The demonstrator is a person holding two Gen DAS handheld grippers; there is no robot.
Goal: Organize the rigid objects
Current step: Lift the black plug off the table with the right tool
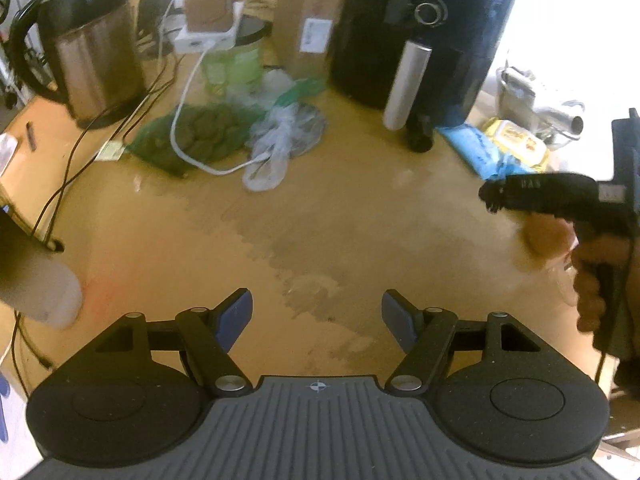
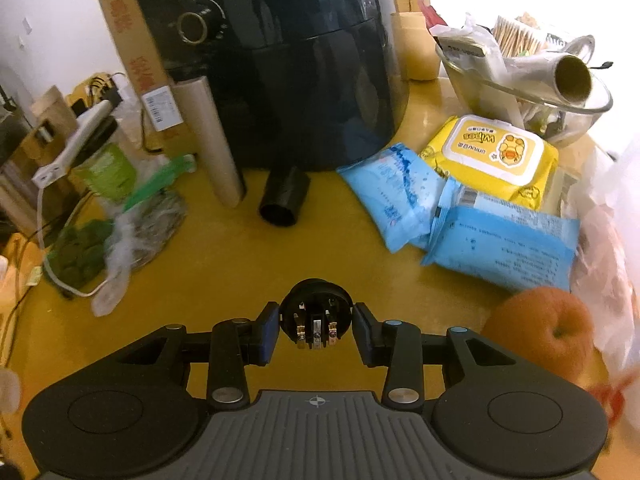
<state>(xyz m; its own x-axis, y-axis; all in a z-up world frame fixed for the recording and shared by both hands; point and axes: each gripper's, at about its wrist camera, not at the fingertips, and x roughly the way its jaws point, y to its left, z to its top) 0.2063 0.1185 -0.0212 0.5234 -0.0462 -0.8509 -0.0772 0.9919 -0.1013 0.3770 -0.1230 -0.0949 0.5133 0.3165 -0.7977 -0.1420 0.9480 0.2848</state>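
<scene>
The right gripper (image 2: 316, 330) has its two pads closed against the sides of a small round black plug (image 2: 316, 314), whose metal contact pins face the camera; it is held a little above the yellow-brown table (image 2: 224, 248). The left gripper (image 1: 317, 316) is wide open with nothing between its blue pads (image 1: 236, 318), and under it the table (image 1: 320, 208) shows a darker stained patch. In the left view the right gripper (image 1: 496, 196) appears at the right edge, with the person's hand (image 1: 592, 280) around its handle. Straight ahead of the plug lies a short black tube (image 2: 284, 196) on its side, with the open end toward us, and just behind it stands a big black air fryer (image 2: 296, 60) that closes off the back of the table. A cardboard tube (image 2: 212, 140) leans against the air fryer on its left side. To the right of the black tube lie blue wipe packs (image 2: 404, 192) and a yellow wipes pack (image 2: 488, 152), partly overlapping, and behind them a glass bowl (image 2: 596, 100) full of small items and a foil roll. An orange fruit (image 2: 548, 332) sits near the right gripper's right finger, beside a white plastic bag (image 2: 612, 240). On the left side are a green mesh bag (image 2: 80, 252), a clear plastic bag (image 1: 280, 136), a white cable (image 1: 184, 120) and a steel kettle (image 1: 92, 56) far at the back left.
</scene>
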